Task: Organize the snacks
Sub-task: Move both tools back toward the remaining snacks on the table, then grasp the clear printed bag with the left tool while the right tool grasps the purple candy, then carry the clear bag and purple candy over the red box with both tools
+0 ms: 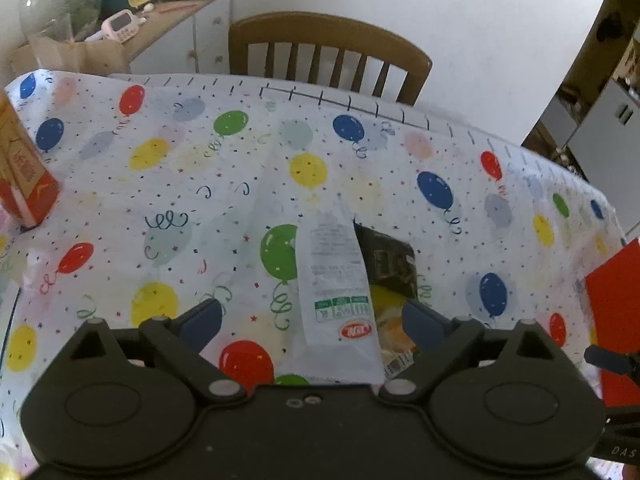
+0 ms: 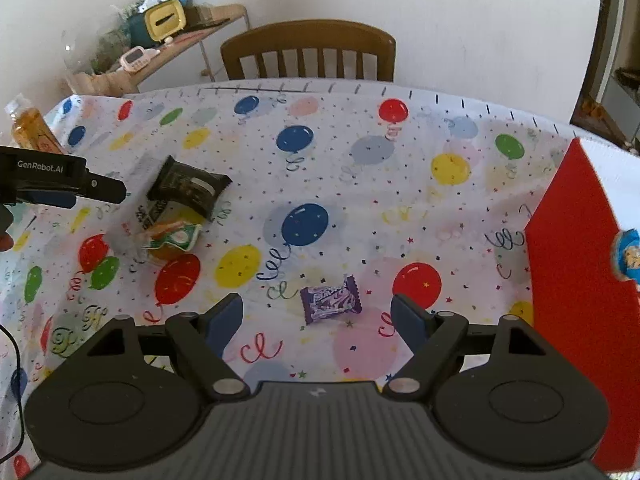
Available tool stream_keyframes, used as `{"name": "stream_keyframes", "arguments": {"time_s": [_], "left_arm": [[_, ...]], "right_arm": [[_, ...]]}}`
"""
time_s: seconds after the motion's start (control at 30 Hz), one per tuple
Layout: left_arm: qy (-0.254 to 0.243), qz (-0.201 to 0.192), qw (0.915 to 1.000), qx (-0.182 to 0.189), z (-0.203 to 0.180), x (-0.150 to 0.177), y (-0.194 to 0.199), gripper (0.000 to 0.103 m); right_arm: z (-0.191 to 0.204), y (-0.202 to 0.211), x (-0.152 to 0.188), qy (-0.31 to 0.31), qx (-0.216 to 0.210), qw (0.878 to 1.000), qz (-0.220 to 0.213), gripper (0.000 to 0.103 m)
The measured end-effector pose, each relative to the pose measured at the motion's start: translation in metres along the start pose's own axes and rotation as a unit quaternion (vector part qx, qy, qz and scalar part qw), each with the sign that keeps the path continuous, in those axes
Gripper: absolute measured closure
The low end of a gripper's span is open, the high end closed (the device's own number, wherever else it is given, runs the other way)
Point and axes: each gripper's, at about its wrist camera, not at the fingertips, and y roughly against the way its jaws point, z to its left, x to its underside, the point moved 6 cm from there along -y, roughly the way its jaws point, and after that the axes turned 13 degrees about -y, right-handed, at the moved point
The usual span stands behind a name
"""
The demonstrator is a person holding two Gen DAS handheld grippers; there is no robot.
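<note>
My left gripper (image 1: 314,320) hangs open over a small pile of snacks. A long white packet (image 1: 336,280) lies between its blue fingers, and neither pad presses on it. Under that packet are a dark packet (image 1: 390,260) and an orange-yellow packet (image 1: 394,332). In the right wrist view the same pile shows at the left, with the dark packet (image 2: 188,186) on top of the orange and green one (image 2: 172,236). My right gripper (image 2: 316,316) is open too, low over the table. A purple candy (image 2: 330,298) lies flat between its fingertips, untouched.
A red box (image 2: 576,264) stands at the table's right edge with a blue-wrapped snack (image 2: 628,254) in it. An orange carton (image 1: 24,172) stands at the far left, an orange bottle (image 2: 32,132) near it. A wooden chair (image 1: 328,52) faces the far side of the balloon tablecloth (image 1: 180,208).
</note>
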Motion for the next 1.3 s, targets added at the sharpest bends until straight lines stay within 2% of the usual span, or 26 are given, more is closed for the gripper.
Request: {"name": "stream_keyframes", "arguments": {"time_s": [0.03,0.17,0.23,0.27,0.33,0.47,0.73,0.93,1.3], "left_arm": [[-0.001,0.001,1.0000,0.002,0.000,-0.001,-0.003,0.007],[-0.005,0.007,0.9998,0.016,-0.006,-0.007,-0.013,0.007],[-0.010,0.011,0.9997,0.019,-0.008,-0.009,-0.019,0.007],[-0.009,0.015,0.9997,0.019,-0.008,-0.010,-0.022,0.008],[0.001,0.026,0.9993,0.025,-0.006,-0.009,-0.029,0.015],[0.023,0.039,0.9984,0.035,0.000,-0.007,-0.038,0.021],[0.037,0.045,0.9974,0.042,0.007,-0.004,-0.043,0.040],[0.046,0.040,0.9965,0.058,0.007,-0.006,-0.039,0.066],[0.036,0.026,0.9980,0.046,0.003,-0.004,-0.022,0.070]], "right_arm": [[-0.001,-0.004,0.000,-0.003,0.002,1.000,0.003,0.026],[-0.002,-0.021,0.001,-0.003,0.011,1.000,0.011,0.029],[-0.001,-0.028,0.002,-0.002,0.014,1.000,0.016,0.037],[-0.001,-0.031,0.002,-0.002,0.015,1.000,0.018,0.037],[0.000,-0.036,0.003,0.000,0.018,1.000,0.018,0.038],[0.003,-0.040,0.003,0.020,0.027,0.999,0.010,0.044],[0.008,-0.040,0.005,0.052,0.035,0.998,-0.002,0.069],[0.009,-0.037,0.005,0.052,0.034,0.998,-0.005,0.074],[0.008,-0.010,0.006,0.036,0.020,0.999,-0.017,0.075]]}}
